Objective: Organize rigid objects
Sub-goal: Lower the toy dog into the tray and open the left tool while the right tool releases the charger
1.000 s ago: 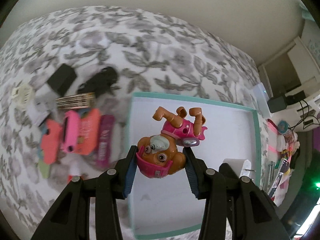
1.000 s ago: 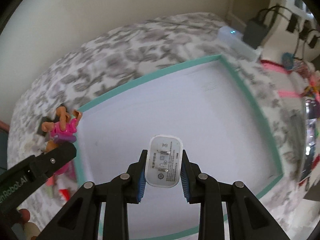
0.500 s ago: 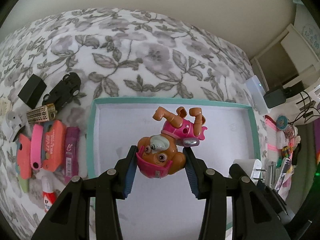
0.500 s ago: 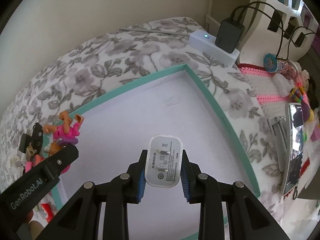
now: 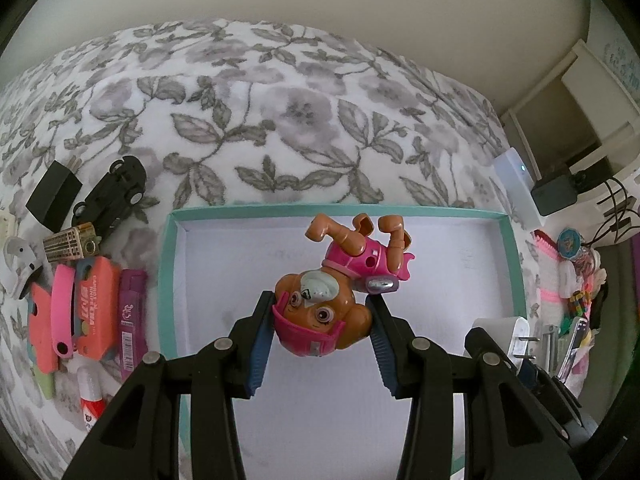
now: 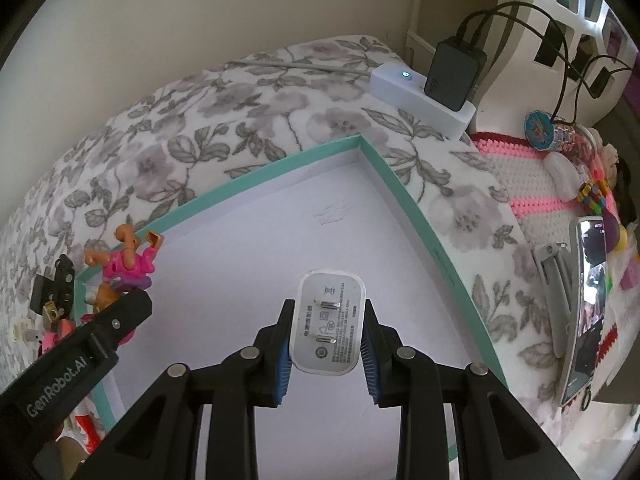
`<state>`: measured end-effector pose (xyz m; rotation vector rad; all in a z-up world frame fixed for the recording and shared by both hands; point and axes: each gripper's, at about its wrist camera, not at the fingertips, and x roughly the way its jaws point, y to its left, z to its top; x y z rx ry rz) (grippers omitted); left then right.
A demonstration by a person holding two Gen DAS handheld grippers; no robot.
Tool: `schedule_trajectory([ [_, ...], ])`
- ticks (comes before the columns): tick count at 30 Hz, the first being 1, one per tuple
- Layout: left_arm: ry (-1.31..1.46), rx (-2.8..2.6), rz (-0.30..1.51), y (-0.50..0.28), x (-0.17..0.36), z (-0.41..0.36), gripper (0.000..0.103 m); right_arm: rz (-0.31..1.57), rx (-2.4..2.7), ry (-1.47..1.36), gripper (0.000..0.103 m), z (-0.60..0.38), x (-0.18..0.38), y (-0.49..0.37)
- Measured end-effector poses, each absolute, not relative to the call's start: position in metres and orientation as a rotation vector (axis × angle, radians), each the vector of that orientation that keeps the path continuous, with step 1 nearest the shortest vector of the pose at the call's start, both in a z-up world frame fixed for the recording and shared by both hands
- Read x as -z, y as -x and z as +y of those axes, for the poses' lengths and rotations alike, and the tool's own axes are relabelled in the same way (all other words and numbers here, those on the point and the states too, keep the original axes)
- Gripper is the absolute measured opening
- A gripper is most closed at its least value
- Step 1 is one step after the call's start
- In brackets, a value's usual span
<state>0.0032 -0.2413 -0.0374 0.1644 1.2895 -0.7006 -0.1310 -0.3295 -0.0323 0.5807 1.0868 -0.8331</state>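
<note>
left wrist view: so here the left claw (image 5: pixel 320 340) is clamped on the head of a toy pup figure (image 5: pixel 336 284), which hangs upside down with its legs pointing away from the camera
tray: teal-rimmed box tray (image 5: pixel 168 264) with a white floor sits right under the pup, on the floral bed cover (image 5: pixel 256 120)
long axis: pup's body runs from the pads outward toward the tray's far wall, tilted a bit right
leftovers: black toy car (image 5: pixel 114 194), black block (image 5: pixel 54 196), small gold keyboard thing (image 5: pixel 70 242), coral case (image 5: pixel 96 306), purple pack (image 5: pixel 131 310) all lie on the cover just left of the tray, outside it
neighbour: the other claw with a white plug shows at the lower right edge, near the tray's right wall

right wrist view: right claw (image 6: pixel 326 346) is closed on a white charger plug (image 6: pixel 328 326), prongs facing the camera
where: plug hangs over the tray floor, closer to the near right part, far corner (image 6: pixel 362 140) up ahead
other side: left claw's arm and the pup (image 6: pixel 124 262) show at the tray's left wall
off to the right: power strip (image 6: pixel 420 100) and a phone (image 6: pixel 586 308), well outside

key bit: both things already sit above the tray, floor straight below each, so i'd guess it's just lower and let go, left one for the left half, right one for the right
watch out: pup is top-heavy, probably tips over when dropped
</note>
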Motion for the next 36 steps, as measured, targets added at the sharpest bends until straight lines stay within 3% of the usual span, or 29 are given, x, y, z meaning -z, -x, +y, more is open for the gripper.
schedule_trajectory([
  [8, -0.164, 0.694, 1.289, -0.004, 0.038, -0.239, 0.048, 1.101, 0.823, -0.578, 0.031, -0.328, 0.036, 0.130],
  [13, -0.153, 0.688, 1.283, -0.005, 0.035, -0.236, 0.057, 1.113, 0.817, -0.575, 0.031, -0.327, 0.037, 0.129],
  [20, -0.152, 0.679, 1.266, -0.005, 0.027, -0.233, 0.061, 1.127, 0.800, -0.571, 0.032, -0.326, 0.039, 0.126],
  [22, -0.158, 0.674, 1.257, -0.005, 0.024, -0.232, 0.074, 1.120, 0.792, -0.559, 0.034, -0.324, 0.036, 0.124],
  [23, -0.158, 0.670, 1.252, -0.006, 0.022, -0.231, 0.076, 1.112, 0.788, -0.548, 0.035, -0.323, 0.033, 0.123],
  [24, -0.158, 0.669, 1.247, -0.006, 0.020, -0.230, 0.076, 1.108, 0.790, -0.537, 0.036, -0.321, 0.031, 0.123],
  [26, -0.161, 0.663, 1.240, -0.006, 0.018, -0.228, 0.076, 1.104, 0.790, -0.514, 0.052, -0.319, 0.025, 0.120],
  [30, -0.175, 0.633, 1.212, -0.009, 0.011, -0.222, 0.085, 1.092, 0.781, -0.505, 0.054, -0.315, 0.019, 0.120],
  [36, -0.161, 0.593, 1.195, -0.016, 0.007, -0.208, 0.086, 1.064, 0.769, -0.497, 0.072, -0.312, 0.012, 0.119],
])
